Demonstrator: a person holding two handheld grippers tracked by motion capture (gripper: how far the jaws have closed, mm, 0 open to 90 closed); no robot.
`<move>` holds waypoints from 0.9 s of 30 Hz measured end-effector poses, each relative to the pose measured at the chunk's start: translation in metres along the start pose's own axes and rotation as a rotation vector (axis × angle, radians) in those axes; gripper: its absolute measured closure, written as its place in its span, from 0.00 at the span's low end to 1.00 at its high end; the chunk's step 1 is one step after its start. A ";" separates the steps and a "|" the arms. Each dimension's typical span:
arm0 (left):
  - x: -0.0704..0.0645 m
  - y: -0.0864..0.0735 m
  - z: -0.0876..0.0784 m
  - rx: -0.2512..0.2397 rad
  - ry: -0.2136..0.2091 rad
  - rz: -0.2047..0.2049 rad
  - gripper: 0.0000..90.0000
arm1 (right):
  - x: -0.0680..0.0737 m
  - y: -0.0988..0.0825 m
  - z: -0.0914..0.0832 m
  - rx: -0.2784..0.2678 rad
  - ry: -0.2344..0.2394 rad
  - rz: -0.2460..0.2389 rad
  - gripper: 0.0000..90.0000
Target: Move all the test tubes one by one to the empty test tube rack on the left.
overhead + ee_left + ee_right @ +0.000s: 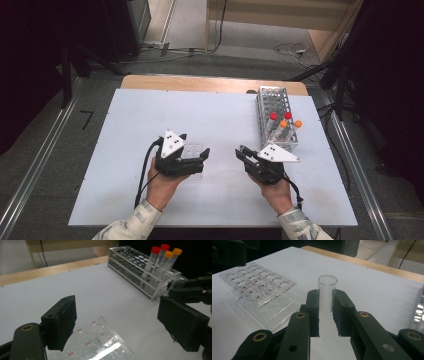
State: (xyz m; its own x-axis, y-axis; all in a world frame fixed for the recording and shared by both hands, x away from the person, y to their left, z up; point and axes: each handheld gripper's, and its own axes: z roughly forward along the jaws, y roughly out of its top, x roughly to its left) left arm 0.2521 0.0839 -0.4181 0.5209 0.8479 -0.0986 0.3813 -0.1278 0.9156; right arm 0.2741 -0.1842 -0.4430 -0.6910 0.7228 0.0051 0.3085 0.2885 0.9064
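My right gripper (326, 315) is shut on a clear, uncapped tube (327, 286), which stands upright between its pads. In the high view the right gripper (241, 151) sits right of the table's centre and points left. A clear acrylic rack (262, 292) with many holes lies flat on the white table, left of the tube. My left gripper (120, 317) stands open just above that clear rack (100, 345), and nothing is between its pads. The high view shows the left gripper (195, 146) left of centre, over the clear rack (196, 148).
A metal tube rack (272, 107) stands at the table's right back and holds several tubes with red and orange caps (162, 262) at its near end. The white table (150, 115) is bare on its left. Cables cross the floor beyond the table.
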 end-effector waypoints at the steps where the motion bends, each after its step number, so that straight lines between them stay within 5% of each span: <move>1: -0.006 0.000 0.003 0.013 -0.021 0.012 0.18 | 0.003 0.000 0.002 0.004 0.004 -0.005 0.81; 10: -0.013 0.000 0.007 0.017 -0.048 0.013 0.19 | 0.013 0.000 0.010 0.019 0.033 -0.020 0.81; 18: -0.019 0.005 0.010 -0.005 -0.099 0.007 0.33 | 0.019 0.000 0.013 0.022 0.039 -0.036 0.81; 27: -0.033 0.005 0.018 0.011 -0.161 0.058 0.55 | 0.027 0.000 0.015 0.024 0.045 -0.064 0.81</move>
State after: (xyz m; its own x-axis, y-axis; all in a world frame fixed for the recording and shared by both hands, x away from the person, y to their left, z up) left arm 0.2507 0.0456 -0.4176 0.6571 0.7460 -0.1078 0.3550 -0.1801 0.9174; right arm 0.2656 -0.1553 -0.4497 -0.7380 0.6740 -0.0328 0.2783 0.3483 0.8951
